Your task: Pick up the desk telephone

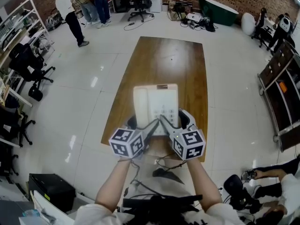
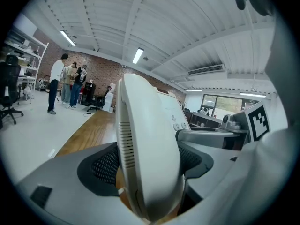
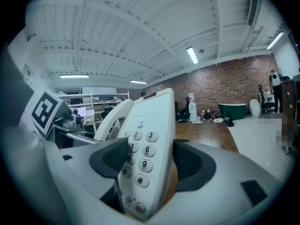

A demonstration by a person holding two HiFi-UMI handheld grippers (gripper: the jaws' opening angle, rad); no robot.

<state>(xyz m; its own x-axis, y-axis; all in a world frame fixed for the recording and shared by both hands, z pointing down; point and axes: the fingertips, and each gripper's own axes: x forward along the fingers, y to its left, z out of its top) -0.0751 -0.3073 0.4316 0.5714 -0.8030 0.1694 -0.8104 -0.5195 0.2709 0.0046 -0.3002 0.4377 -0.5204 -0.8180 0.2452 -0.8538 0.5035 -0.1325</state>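
The white desk telephone (image 1: pixel 156 102) hangs lifted over the near end of the brown table (image 1: pixel 164 60), clear of its top. My left gripper (image 1: pixel 143 124) is shut on its left side, where the handset lies. In the left gripper view the handset edge (image 2: pixel 145 153) fills the space between the dark pads (image 2: pixel 105 165). My right gripper (image 1: pixel 176 121) is shut on the right side. The keypad half (image 3: pixel 140 163) is squeezed between that gripper's pads (image 3: pixel 190 163), with the number keys facing left. The two grippers sit close side by side at the phone's near edge.
Black cables (image 1: pixel 164 172) trail on the floor below my arms. Several people (image 1: pixel 70 13) stand at the far left. Office chairs (image 1: pixel 28 64) line the left side and a dark shelf unit (image 1: pixel 281 93) the right. A green tub (image 1: pixel 218 8) stands by the brick wall.
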